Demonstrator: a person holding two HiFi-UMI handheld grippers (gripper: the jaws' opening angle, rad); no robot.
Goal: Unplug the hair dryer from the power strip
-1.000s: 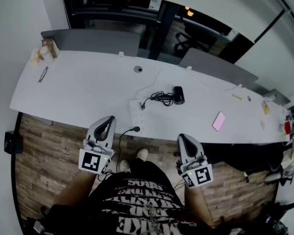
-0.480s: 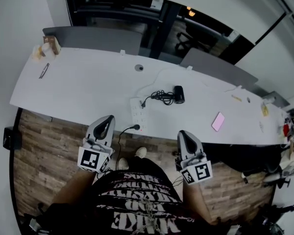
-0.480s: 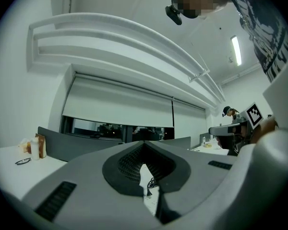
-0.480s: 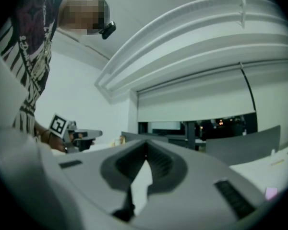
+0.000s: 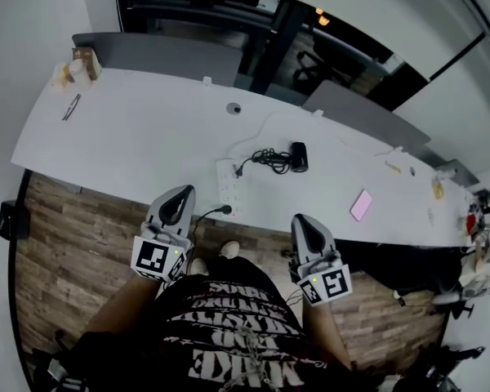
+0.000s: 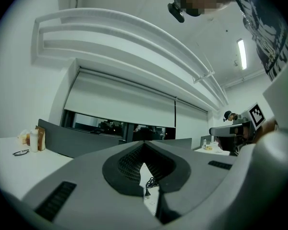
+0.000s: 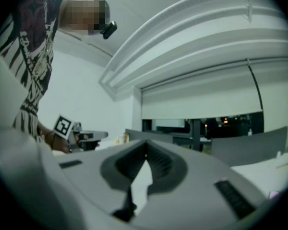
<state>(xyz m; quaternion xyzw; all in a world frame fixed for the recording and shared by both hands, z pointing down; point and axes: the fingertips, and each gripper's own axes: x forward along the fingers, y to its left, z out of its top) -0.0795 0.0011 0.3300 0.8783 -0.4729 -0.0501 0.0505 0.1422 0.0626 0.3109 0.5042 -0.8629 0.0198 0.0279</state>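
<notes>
A long white table (image 5: 131, 145) ran across the head view, with a wood-plank floor (image 5: 82, 243) below its near edge. At the table's far left corner stood a small brown box (image 5: 85, 58), and a thin dark item, too small to identify, lay (image 5: 71, 107) just nearer along the left end.

The left gripper (image 5: 180, 194), grey with a marker cube at its rear, was held off the table's near edge, above the floor, and pointed toward the table. In its own view the left gripper (image 6: 144, 152) had its jaws together at the tips, with nothing between them.

Just to its right, a white rectangular power strip (image 5: 228, 188) lay close to the near edge, around the middle of the table's length. A black plug (image 5: 226, 211) sat at the strip's near end, and its cable dropped over the near edge. The black hair dryer (image 5: 297, 158) lay to the right of the strip, its coiled black cord (image 5: 269, 160) bunched between the two. The cord's plug end (image 5: 239, 172) reached the strip's far end; whether it sat in a socket could not be told.

The right gripper (image 5: 298, 220) was likewise held off the near edge. In its own view the right gripper (image 7: 145, 159) was fully closed and empty. A flat pink rectangular object (image 5: 361, 205) lay near the near edge, further right.
</notes>
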